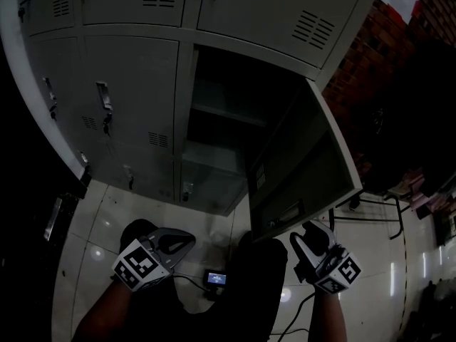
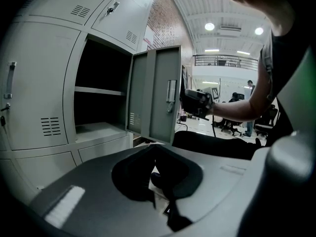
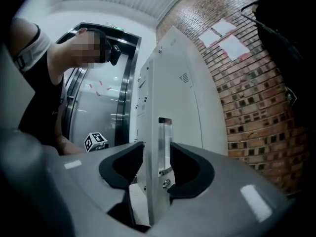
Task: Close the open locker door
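Note:
The grey locker bank [image 1: 128, 105] has one open compartment [image 1: 221, 120] with a shelf inside. Its door [image 1: 306, 162] stands swung out to the right. My right gripper [image 1: 310, 228] is at the door's free edge. In the right gripper view the door [image 3: 173, 83] runs edge-on between the jaws of that gripper [image 3: 157, 146], whose pads sit against the edge and the metal handle [image 3: 164, 137]. From the left gripper view, the door [image 2: 158, 98] and the right gripper [image 2: 197, 102] at its handle show ahead. My left gripper [image 1: 187, 242] hangs low by my left knee, shut and holding nothing [image 2: 154, 152].
A small device with a lit screen [image 1: 216, 278] and its cable lie on the pale tiled floor between my feet. A brick wall [image 1: 399, 70] stands right of the lockers, with a metal frame [image 1: 377, 212] on the floor below it. Office chairs [image 2: 232, 122] stand far behind.

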Tool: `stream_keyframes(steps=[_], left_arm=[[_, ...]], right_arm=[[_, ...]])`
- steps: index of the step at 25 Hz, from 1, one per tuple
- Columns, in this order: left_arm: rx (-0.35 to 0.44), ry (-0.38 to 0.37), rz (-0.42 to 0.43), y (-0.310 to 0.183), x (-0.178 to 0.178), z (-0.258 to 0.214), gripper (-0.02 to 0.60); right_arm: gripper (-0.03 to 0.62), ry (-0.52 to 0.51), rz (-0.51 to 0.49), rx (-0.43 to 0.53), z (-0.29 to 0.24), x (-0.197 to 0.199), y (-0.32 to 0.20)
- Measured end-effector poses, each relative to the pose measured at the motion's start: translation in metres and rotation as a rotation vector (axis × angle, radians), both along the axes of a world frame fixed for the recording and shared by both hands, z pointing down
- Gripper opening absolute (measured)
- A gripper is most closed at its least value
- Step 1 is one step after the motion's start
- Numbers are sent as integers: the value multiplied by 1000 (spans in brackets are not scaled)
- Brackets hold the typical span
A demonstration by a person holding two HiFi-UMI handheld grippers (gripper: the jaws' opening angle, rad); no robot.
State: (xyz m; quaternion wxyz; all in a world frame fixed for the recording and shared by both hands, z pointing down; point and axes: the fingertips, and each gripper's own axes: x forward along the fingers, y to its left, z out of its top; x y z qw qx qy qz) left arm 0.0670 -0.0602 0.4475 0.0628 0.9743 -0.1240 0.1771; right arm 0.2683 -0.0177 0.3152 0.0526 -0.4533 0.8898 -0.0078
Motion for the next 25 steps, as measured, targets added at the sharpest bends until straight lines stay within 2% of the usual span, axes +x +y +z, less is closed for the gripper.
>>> stream_keyframes(steps=[3,5,10,16,25], left_arm=[[6,12,-3,-1,0,-3,12],[3,14,-6,-1,-2,-4,12],[0,17,-8,-1,-3,-4,12],[2,26,-2,0,-2,-8,12],[3,57,-8,0,-8,-13,12]], right_arm=[[210,12,-94,-26,5,0,-14],[209,12,-153,-33,5,-6,-17],[143,13,-241,-14,3,-26,-18],[129,36,-232,3,3,-57,-28],[118,116,-174,36,0,-133,-76]])
